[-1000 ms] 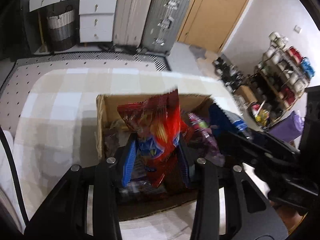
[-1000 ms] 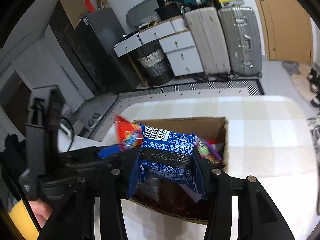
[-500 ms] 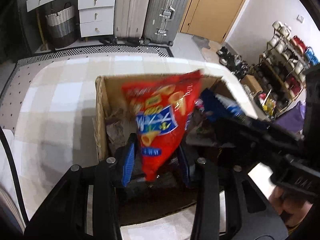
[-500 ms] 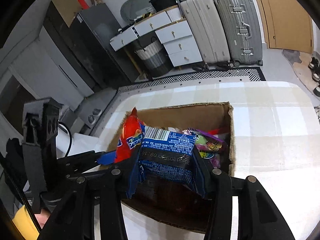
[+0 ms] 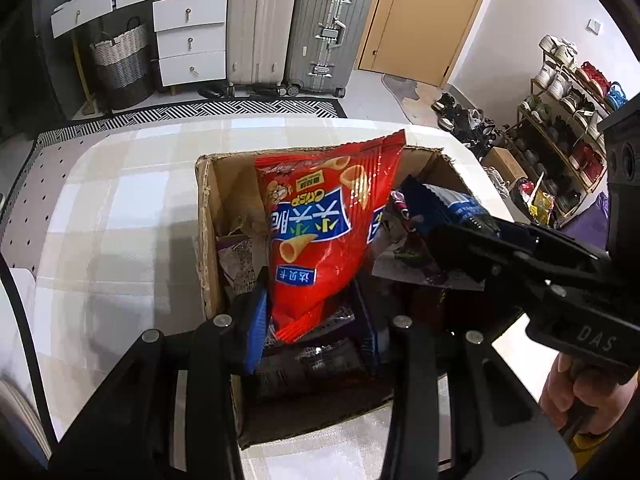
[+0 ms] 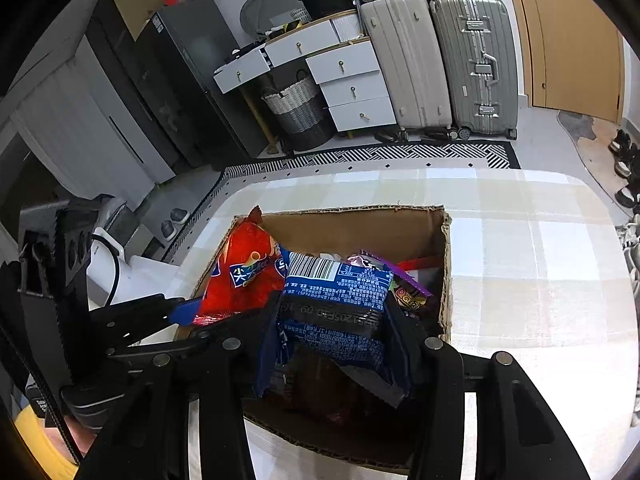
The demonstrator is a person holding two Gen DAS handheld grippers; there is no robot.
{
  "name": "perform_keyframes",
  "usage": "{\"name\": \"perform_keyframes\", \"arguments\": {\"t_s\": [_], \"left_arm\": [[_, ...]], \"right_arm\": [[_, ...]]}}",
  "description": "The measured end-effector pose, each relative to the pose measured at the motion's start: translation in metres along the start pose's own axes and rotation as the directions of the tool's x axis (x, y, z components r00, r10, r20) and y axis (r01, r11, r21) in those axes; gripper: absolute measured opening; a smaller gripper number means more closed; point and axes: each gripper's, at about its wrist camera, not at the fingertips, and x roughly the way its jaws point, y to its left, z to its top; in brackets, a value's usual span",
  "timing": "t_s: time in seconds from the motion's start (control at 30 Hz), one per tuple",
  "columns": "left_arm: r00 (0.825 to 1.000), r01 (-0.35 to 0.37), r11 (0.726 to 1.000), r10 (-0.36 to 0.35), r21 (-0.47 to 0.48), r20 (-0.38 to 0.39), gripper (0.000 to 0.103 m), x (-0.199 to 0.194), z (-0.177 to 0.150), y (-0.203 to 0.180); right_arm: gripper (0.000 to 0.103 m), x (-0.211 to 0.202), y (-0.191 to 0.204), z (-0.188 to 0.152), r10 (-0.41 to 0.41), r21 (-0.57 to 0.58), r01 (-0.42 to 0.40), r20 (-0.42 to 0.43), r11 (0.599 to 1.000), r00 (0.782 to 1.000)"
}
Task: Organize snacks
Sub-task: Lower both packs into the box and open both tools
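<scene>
An open cardboard box (image 5: pixel 205 216) (image 6: pixel 446 276) sits on a table with a checked cloth, and several snack packets lie inside it. My left gripper (image 5: pixel 310 312) is shut on the lower corner of a red snack bag (image 5: pixel 320 232) (image 6: pixel 244 276), which stands tilted over the left half of the box. My right gripper (image 6: pixel 334 320) is shut on a blue snack bag (image 6: pixel 340 300) (image 5: pixel 452 204) with a barcode, held over the right half. The two bags are side by side. A purple packet (image 6: pixel 408 290) lies just right of the blue bag.
The checked tablecloth (image 6: pixel 532 264) spreads around the box. Beyond the table are two suitcases (image 5: pixel 296 20), white drawers (image 5: pixel 188 36), a woven basket (image 5: pixel 120 64), a wooden door (image 5: pixel 424 16) and a shoe rack (image 5: pixel 560 120). A person's hand (image 5: pixel 580 396) grips the right tool.
The left gripper has sunk a little toward the box, and the red bag has unfolded from a crumpled blur to a flat tilted face. The blue bag sits slightly lower over the box.
</scene>
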Motion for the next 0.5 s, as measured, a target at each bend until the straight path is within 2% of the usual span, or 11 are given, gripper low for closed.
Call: {"name": "perform_keyframes", "arguments": {"t_s": [0.13, 0.3, 0.5], "left_arm": [[1.000, 0.013, 1.000, -0.013, -0.004, 0.007, 0.035, -0.007, 0.000, 0.000], [1.000, 0.015, 0.999, -0.016, 0.033, 0.023, 0.035, -0.021, 0.004, -0.006], [0.999, 0.025, 0.999, -0.026, 0.025, 0.041, 0.041, -0.037, 0.006, -0.007]], "right_arm": [[0.047, -0.002, -0.001, 0.002, -0.013, -0.003, 0.013, 0.002, 1.000, 1.000], [0.047, -0.004, 0.000, 0.002, -0.043, -0.015, 0.043, 0.011, 0.999, 0.999], [0.047, -0.002, 0.003, 0.001, -0.048, -0.019, 0.048, 0.014, 0.999, 0.999]]}}
